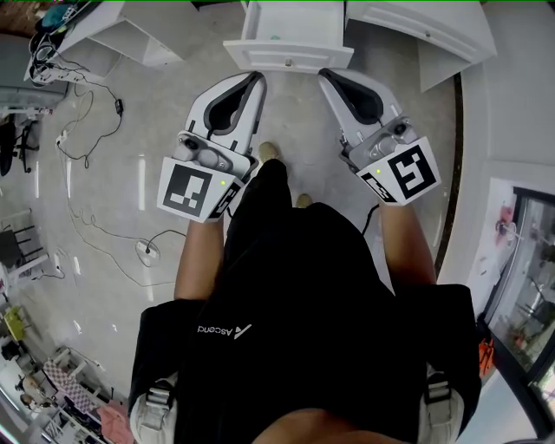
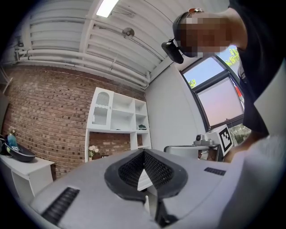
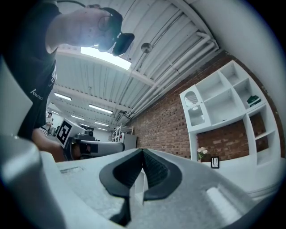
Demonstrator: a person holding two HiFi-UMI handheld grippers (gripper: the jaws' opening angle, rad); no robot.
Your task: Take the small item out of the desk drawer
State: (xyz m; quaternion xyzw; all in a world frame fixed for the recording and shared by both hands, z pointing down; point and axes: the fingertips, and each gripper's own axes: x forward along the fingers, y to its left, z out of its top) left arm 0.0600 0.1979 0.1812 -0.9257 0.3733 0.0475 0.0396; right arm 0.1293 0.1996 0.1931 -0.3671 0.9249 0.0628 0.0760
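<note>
In the head view the white desk drawer (image 1: 288, 54) stands pulled out at the top centre, its front panel with a small knob facing me. A small dark speck shows inside it; I cannot tell what it is. My left gripper (image 1: 257, 78) points forward, its tips just short of the drawer front's left end, jaws shut on nothing. My right gripper (image 1: 325, 76) is held level with it at the drawer front's right end, also shut and empty. In the left gripper view the pads (image 2: 144, 154) meet, and likewise in the right gripper view (image 3: 143, 152).
White desk sections (image 1: 416, 26) flank the drawer. Cables (image 1: 87, 130) trail over the grey floor at left. A white shelf unit (image 2: 118, 120) stands against a brick wall (image 2: 49, 112). The person's shoes (image 1: 269, 152) sit between the grippers.
</note>
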